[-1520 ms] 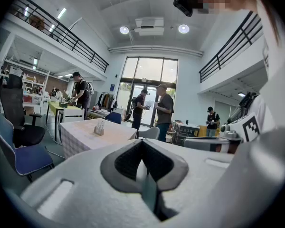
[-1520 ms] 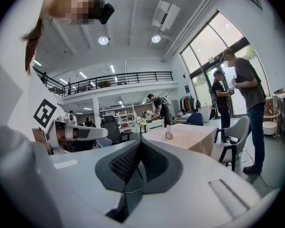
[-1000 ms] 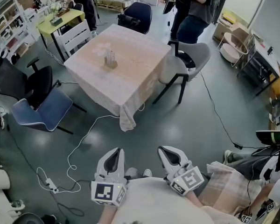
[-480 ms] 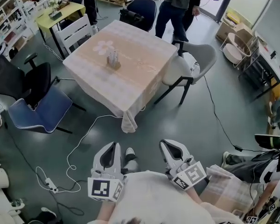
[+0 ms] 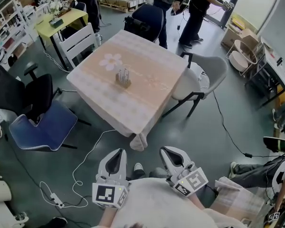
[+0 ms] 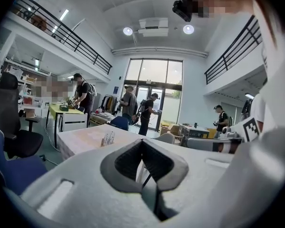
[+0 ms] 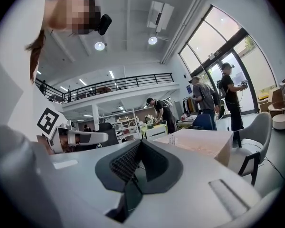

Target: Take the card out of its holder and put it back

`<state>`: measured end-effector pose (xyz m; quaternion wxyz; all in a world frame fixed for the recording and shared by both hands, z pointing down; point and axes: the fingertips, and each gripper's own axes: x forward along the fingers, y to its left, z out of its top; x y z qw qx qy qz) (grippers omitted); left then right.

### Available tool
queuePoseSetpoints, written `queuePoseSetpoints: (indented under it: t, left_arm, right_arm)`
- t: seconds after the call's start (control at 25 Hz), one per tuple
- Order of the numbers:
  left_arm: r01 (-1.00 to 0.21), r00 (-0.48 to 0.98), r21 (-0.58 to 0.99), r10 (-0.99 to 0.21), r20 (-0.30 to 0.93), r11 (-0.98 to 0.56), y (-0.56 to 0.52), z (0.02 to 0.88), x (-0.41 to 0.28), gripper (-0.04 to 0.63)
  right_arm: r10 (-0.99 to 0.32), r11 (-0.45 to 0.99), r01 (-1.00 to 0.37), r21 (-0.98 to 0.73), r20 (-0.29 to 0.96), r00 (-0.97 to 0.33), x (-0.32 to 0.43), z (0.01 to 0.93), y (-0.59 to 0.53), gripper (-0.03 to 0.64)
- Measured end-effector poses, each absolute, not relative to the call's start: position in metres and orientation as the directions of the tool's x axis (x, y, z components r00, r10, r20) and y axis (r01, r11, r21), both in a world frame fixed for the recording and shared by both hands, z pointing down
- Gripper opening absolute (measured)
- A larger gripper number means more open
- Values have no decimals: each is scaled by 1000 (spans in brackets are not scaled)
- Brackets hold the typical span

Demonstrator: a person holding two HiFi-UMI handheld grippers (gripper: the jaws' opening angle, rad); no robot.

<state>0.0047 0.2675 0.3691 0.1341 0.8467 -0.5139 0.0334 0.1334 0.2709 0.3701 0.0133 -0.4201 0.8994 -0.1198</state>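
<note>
Since a second before, the card holder [image 5: 123, 78] had slid lower and a little rightward in the head view, so the table [image 5: 147, 91] lay closer to the person. The standing people [image 5: 194, 6] had shifted away from the grey chair [image 5: 206, 72] toward the doorway at the top. Both grippers stayed low against the person's body.

Near the middle of the square table's pale patterned cloth stood the card holder, with thin upright pieces rising from it; they were too small to tell one card from another. It stood alone on the cloth, well apart from both grippers.

A white slatted chair [image 5: 78, 39] stood at the table's far left side, a dark blue chair [image 5: 147, 15] at the far corner, and the grey chair at the right. A black office chair [image 5: 23, 91] and a blue seat [image 5: 45, 127] sat to the left. A white cable [image 5: 88, 148] trailed over the grey floor from under the cloth's hanging corner. Behind the white chair was a yellow table [image 5: 64, 20].

At the bottom of the head view, the left gripper [image 5: 115, 154] and the right gripper [image 5: 169, 152] pointed forward side by side, over the floor short of the table. Each gripper's own view showed its dark pads meeting at the tips, fully closed, with nothing between them.
</note>
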Motion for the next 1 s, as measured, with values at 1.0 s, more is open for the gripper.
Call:
queuePoseSetpoints:
  t: [1.0]
  left_arm:
    - [-936,325,206,-924,202,-284,137,362,6,0]
  right_arm:
    - [-646,729,-647,-224,89,-758,131,361,113,-5]
